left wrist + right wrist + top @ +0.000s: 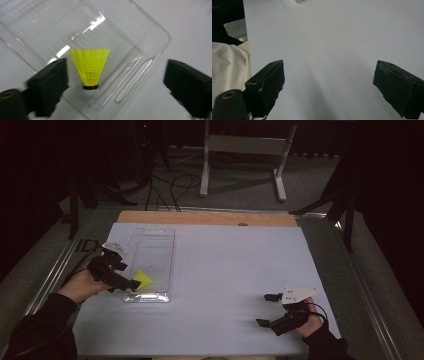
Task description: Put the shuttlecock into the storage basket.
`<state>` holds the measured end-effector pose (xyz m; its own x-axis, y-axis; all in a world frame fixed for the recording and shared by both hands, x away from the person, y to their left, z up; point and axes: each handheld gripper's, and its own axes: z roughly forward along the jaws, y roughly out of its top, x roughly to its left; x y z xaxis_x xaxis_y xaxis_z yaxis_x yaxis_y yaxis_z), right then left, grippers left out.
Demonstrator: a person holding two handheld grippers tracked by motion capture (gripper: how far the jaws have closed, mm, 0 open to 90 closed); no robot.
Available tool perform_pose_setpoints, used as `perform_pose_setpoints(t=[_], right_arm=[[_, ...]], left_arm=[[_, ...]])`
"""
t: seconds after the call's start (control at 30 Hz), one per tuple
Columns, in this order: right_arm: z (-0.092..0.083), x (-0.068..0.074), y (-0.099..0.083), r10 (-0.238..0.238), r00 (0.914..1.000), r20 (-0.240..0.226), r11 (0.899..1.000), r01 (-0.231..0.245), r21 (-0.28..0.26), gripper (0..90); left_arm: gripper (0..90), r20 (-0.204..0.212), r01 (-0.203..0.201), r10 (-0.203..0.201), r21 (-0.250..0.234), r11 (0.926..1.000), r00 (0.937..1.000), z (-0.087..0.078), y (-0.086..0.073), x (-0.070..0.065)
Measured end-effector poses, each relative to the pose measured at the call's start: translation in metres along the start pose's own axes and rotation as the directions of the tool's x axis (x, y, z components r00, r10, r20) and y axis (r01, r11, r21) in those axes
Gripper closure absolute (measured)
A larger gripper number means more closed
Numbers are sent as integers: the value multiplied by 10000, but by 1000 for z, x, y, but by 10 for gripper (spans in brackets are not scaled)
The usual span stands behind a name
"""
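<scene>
A yellow shuttlecock [144, 279] with a white cork lies at the near end of a clear plastic tray [152, 245] on the left of the table. My left gripper [129, 275] is open at that end of the tray. In the left gripper view the shuttlecock [89, 67] lies in the tray [140, 37], cork toward me, close beside the left jaw but not held; the left gripper [117, 85] stands wide open. My right gripper [267, 309] rests open near the front right of the table, with nothing between the jaws of the right gripper [328, 85].
A white sheet [235, 265] covers the table, with a wooden strip [200, 217] along the far edge. A white stand [245, 150] and cables sit on the floor behind. A pale cloth [227, 67] shows at the left of the right gripper view.
</scene>
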<state>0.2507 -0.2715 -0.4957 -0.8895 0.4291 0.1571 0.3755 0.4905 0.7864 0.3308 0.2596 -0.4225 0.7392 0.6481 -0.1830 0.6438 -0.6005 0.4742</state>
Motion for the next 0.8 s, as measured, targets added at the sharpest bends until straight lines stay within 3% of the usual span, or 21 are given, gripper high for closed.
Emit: perform_pose_setpoints(t=[0.07,0.1,0.6,0.8], right_arm=[[0,0,0,-10,10000,11,10000,10,-1,102],[0,0,-1,21,10000,30,10000,-21,-1,102],[0,-1,-1,123,9998,135,9999,-123,39,102],[1,-2,-1,165,9996,223,9998,-167,88,102]], left_arm=[[6,-29,12,-12,-17,10000,10000,0,1,-1],[2,-13,-165,165,-61,9998,9999,0,3,-4],[0,117,-832,840,-601,9947,9964,0,22,-19],[0,253,-1277,1300,-764,9889,9912,2,36,-30]])
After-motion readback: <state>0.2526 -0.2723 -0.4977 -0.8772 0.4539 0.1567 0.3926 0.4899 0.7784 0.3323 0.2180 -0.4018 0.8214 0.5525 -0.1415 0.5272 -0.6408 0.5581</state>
